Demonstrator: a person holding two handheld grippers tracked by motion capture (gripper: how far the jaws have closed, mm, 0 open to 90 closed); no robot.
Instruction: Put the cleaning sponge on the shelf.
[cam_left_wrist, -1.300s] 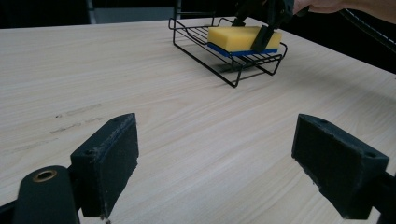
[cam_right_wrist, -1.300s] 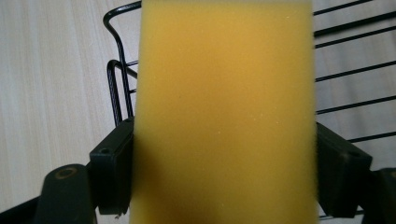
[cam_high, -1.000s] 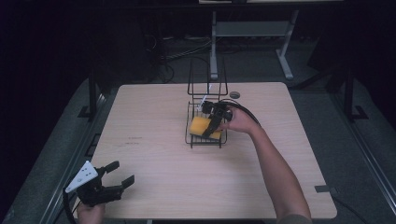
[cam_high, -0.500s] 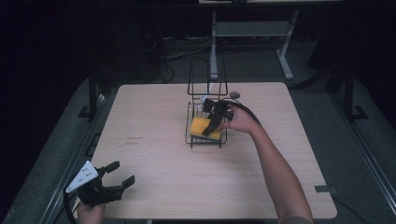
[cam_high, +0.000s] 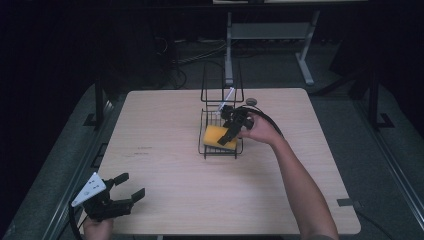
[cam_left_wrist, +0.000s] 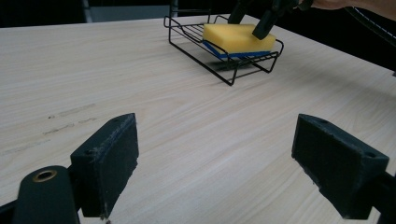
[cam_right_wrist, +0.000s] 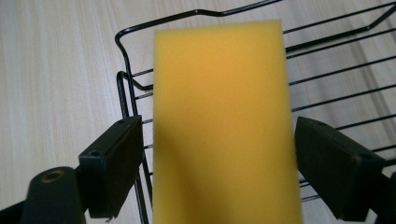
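Sponge (cam_right_wrist: 224, 126) (yellow) lies in wire rack (cam_high: 207, 131) between right gripper's (cam_high: 232, 131) spread jaws; left gripper (cam_high: 131, 186) gapes wide.

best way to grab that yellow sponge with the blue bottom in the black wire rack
Grip the yellow sponge with the blue underside across its two long edges, coming from above. It lies flat in the black wire rack with its top face exposed, and the rack's rim blocks a side approach. The right gripper is over it, jaws open on either side of its narrow width.

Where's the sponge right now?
The yellow sponge lies in the black wire rack near the table's far middle in the high view, between the open jaws of the right gripper.
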